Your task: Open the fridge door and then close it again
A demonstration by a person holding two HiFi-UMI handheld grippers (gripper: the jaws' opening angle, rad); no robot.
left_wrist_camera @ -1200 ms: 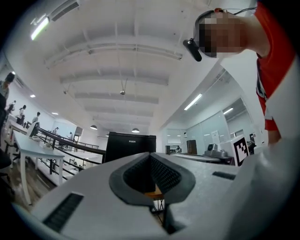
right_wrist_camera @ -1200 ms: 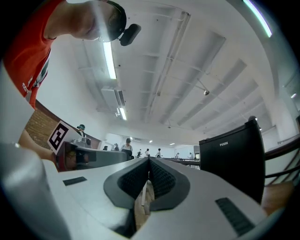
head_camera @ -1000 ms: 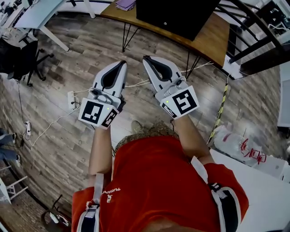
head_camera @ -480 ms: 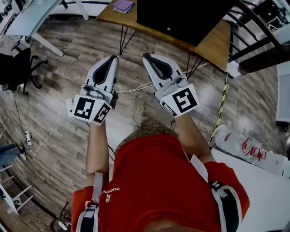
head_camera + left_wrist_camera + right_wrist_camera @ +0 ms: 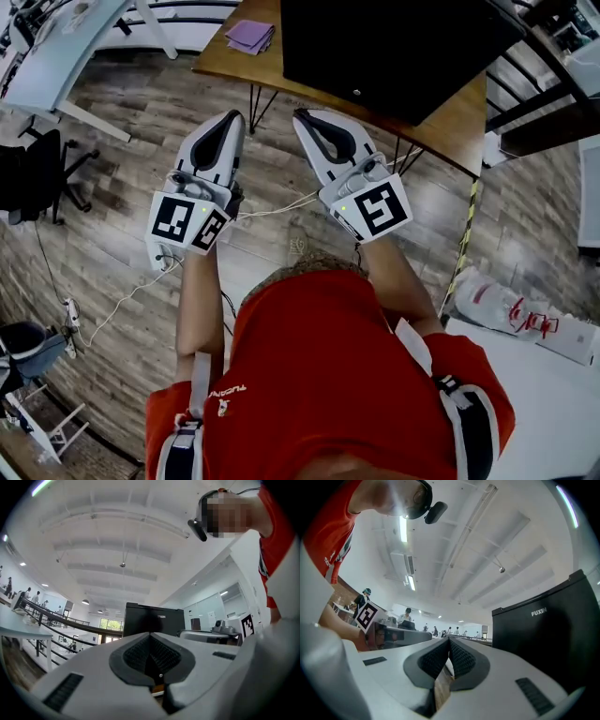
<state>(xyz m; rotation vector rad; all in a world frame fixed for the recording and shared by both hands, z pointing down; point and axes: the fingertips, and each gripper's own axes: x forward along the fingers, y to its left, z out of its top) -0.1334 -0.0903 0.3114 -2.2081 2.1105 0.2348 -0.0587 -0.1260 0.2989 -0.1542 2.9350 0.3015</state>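
A black mini fridge [image 5: 394,47] stands on a wooden table [image 5: 441,117] ahead of me, door closed. My left gripper [image 5: 234,117] and right gripper [image 5: 300,116] are held side by side in front of my chest, both short of the table's edge and pointing at it. Both are shut with nothing between the jaws. In the left gripper view the fridge [image 5: 154,618] rises dead ahead beyond the closed left gripper [image 5: 150,634]. In the right gripper view the fridge [image 5: 553,634] fills the right side, next to the closed right gripper [image 5: 449,640].
A purple notebook [image 5: 250,36] lies on the table's left end. A white desk [image 5: 56,47] and a black office chair [image 5: 37,173] stand at the left. A white cable [image 5: 131,291] runs over the wood floor. A white table [image 5: 562,403] and plastic bag [image 5: 506,305] are at the right.
The fridge and its table have come nearer and lower in the head view as I move toward them. Both grippers have stayed shut, side by side.
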